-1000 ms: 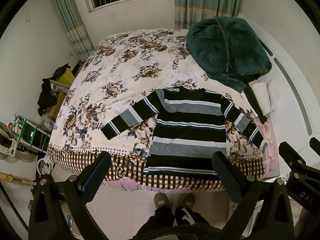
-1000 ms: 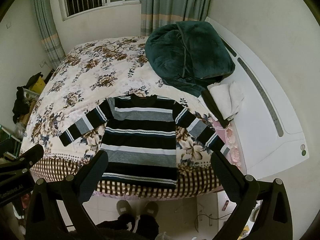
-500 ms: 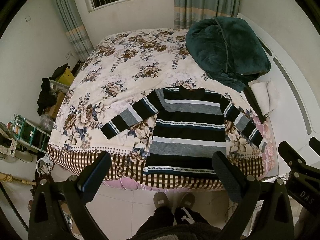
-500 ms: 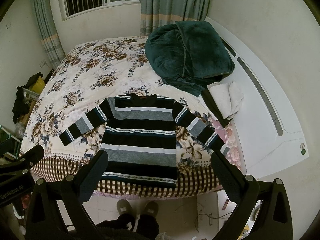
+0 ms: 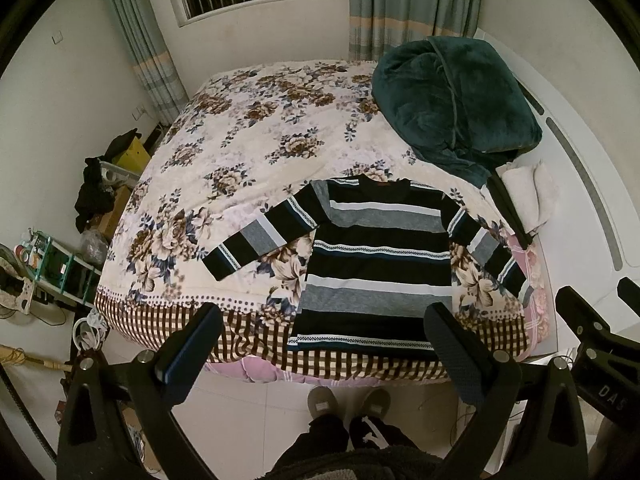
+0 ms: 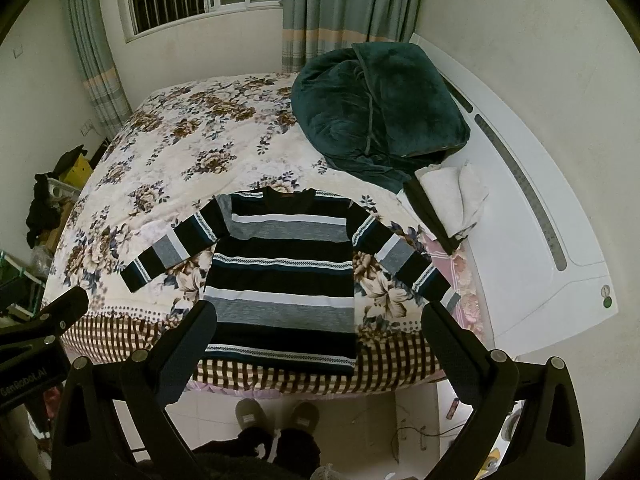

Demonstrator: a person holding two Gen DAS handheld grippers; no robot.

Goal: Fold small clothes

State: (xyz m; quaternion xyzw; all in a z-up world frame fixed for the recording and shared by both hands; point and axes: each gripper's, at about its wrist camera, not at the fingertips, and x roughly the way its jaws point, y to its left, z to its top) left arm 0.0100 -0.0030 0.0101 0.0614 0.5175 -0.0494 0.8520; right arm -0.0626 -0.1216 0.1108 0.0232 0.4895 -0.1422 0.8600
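Note:
A small striped sweater [image 5: 376,264], black, grey and white, lies flat on the near part of the floral bedspread [image 5: 248,152], both sleeves spread out, hem at the bed's near edge. It also shows in the right wrist view [image 6: 280,276]. My left gripper [image 5: 320,344] is open and empty, held high above the bed's near edge in front of the hem. My right gripper [image 6: 316,340] is open and empty at about the same height. Neither touches the sweater.
A dark green blanket [image 5: 452,104] is heaped at the far right of the bed. White folded cloth [image 5: 528,192] lies by the white headboard [image 5: 580,200]. Clutter and a green rack [image 5: 56,264] stand left of the bed. The person's slippered feet [image 5: 348,400] stand on the tiled floor.
Both views have shifted very slightly; the sweater lies as before and both grippers stay open.

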